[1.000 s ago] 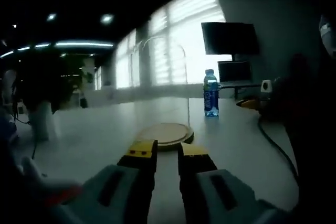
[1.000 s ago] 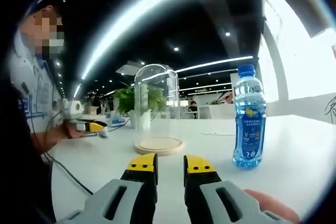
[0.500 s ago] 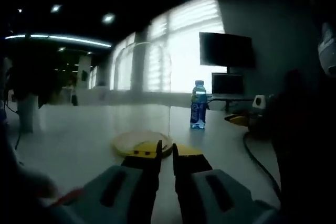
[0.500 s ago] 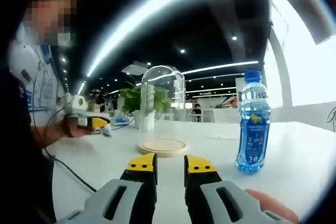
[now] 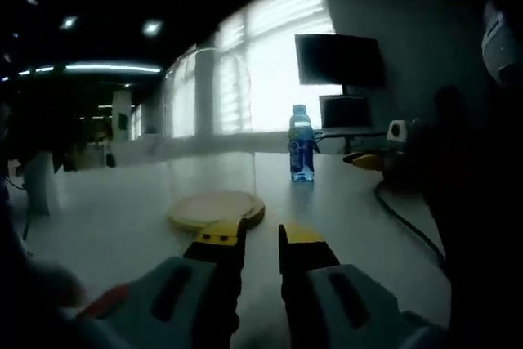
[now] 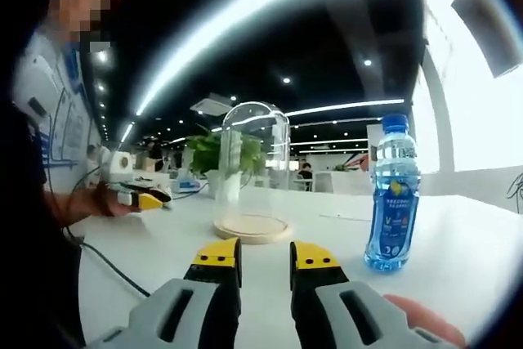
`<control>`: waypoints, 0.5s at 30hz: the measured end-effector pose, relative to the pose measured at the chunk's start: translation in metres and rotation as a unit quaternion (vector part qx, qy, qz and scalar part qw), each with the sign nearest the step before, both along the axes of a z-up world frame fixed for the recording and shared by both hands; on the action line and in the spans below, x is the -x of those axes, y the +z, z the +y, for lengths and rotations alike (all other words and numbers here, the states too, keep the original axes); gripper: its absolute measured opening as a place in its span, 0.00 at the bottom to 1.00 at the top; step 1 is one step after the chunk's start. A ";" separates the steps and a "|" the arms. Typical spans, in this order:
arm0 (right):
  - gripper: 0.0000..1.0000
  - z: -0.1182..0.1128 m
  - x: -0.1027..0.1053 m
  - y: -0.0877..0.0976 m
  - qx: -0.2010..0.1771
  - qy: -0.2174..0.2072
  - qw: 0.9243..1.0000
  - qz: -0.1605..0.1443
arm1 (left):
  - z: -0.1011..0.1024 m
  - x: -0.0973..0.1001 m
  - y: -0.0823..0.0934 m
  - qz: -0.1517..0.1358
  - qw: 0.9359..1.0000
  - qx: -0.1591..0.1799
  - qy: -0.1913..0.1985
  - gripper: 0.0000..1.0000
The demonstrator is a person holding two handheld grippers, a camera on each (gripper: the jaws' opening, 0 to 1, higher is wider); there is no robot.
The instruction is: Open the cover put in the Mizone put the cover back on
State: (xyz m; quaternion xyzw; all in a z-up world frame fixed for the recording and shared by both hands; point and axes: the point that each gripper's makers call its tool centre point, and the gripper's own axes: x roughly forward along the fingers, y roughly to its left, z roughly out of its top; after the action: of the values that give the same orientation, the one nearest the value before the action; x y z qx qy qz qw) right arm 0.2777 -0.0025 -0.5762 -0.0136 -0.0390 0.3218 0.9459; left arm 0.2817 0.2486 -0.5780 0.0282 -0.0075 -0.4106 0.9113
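One glass cover (image 6: 255,169) stands on one wooden base (image 6: 252,228) on the white table (image 6: 458,251), with one Mizone bottle (image 6: 394,194) well apart. The right gripper (image 6: 265,255) and, seemingly in the dim view, the left gripper (image 5: 252,237) are slightly parted, empty, touching nothing.

Wall monitor (image 5: 339,60), potted plant (image 6: 221,157), perhaps a cable (image 5: 404,220)

**Colours on the counter**

The Mizone bottle (image 6: 392,194) is clear blue with a blue cap and yellow-marked label. The glass cover (image 6: 255,167) is colourless on a pale wooden base (image 6: 252,229). The right gripper (image 6: 265,256) has yellow tips over grey. The counter (image 6: 458,243) is white.
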 end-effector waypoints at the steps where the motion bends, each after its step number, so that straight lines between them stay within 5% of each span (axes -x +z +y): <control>1: 0.19 0.000 0.000 0.000 0.000 -0.001 1.000 0.000 | -0.001 0.001 0.000 0.001 1.000 0.002 -0.003 0.12; 10: 0.21 0.001 -0.002 0.002 0.000 -0.001 1.000 0.000 | 0.001 -0.001 0.008 0.007 0.999 0.031 -0.003 0.13; 15: 0.23 0.009 -0.001 0.005 0.000 0.003 1.000 0.002 | 0.000 -0.003 0.011 0.001 1.000 0.016 0.000 0.13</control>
State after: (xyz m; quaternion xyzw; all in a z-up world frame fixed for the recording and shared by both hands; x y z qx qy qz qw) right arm 0.2783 0.0062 -0.5714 -0.0132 -0.0374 0.3243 0.9451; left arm 0.2851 0.2485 -0.5668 0.0129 -0.0128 -0.4104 0.9117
